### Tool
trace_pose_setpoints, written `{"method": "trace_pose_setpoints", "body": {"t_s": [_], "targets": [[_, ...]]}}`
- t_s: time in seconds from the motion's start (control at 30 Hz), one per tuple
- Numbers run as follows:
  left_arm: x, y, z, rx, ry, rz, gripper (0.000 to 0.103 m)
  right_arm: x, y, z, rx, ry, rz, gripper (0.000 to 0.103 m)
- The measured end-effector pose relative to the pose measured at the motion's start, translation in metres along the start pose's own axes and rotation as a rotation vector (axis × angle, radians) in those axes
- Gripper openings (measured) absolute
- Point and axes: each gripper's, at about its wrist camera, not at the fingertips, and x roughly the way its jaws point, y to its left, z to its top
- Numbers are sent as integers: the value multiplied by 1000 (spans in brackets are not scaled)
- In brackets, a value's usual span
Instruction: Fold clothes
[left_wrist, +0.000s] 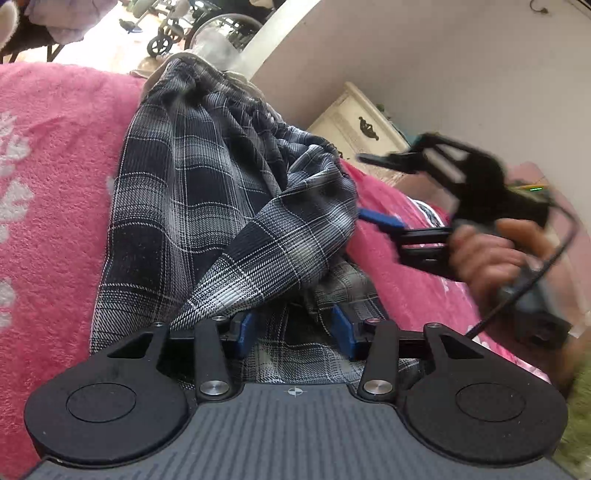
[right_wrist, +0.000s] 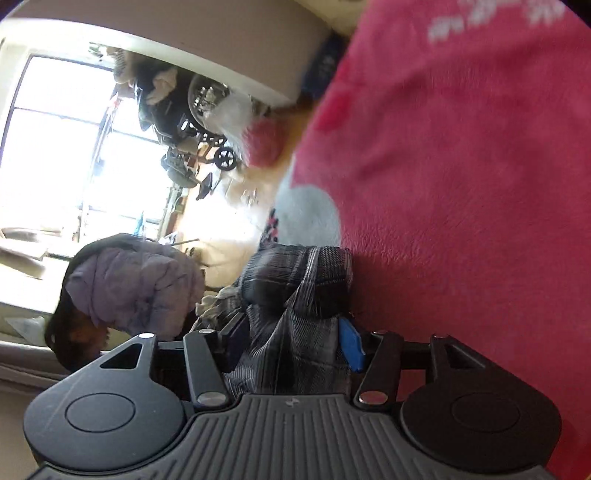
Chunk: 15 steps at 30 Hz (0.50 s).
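A dark blue and white plaid garment (left_wrist: 207, 206) lies bunched on a pink fleece blanket (left_wrist: 55, 192). My left gripper (left_wrist: 293, 332) hovers over its near end, jaws apart, with cloth lying between the blue pads (left_wrist: 245, 328). My right gripper (left_wrist: 369, 188) shows at the right of the left wrist view, jaws wide apart at the garment's raised edge, one blue pad (left_wrist: 380, 219) against the cloth. In the right wrist view the plaid cloth (right_wrist: 295, 314) sits between the right gripper's (right_wrist: 291, 341) spread fingers, over the blanket (right_wrist: 461, 184).
A cream dresser (left_wrist: 362, 125) stands by the wall past the bed. A wheelchair (left_wrist: 218, 29) and other gear stand on the bright floor beyond. A padded lilac jacket (right_wrist: 136, 280) hangs at the left of the right wrist view.
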Motion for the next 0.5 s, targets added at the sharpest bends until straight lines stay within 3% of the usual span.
{"method": "trace_pose_setpoints", "body": {"t_s": [0.03, 0.07, 0.1, 0.17, 0.5], "targets": [[-2, 1, 0, -3, 1, -3, 44, 1, -2, -5, -11, -6, 3, 49], [-4, 1, 0, -2, 1, -3, 44, 1, -1, -10, -26, -13, -1, 28], [-6, 2, 0, -1, 1, -2, 44, -2, 2, -15, -50, -23, -10, 17], [-12, 3, 0, -7, 5, -2, 44, -2, 21, -23, -115, -38, -20, 12], [-44, 9, 3, -70, 27, -3, 43, 12, 135, -62, -479, -88, -63, 11]]}}
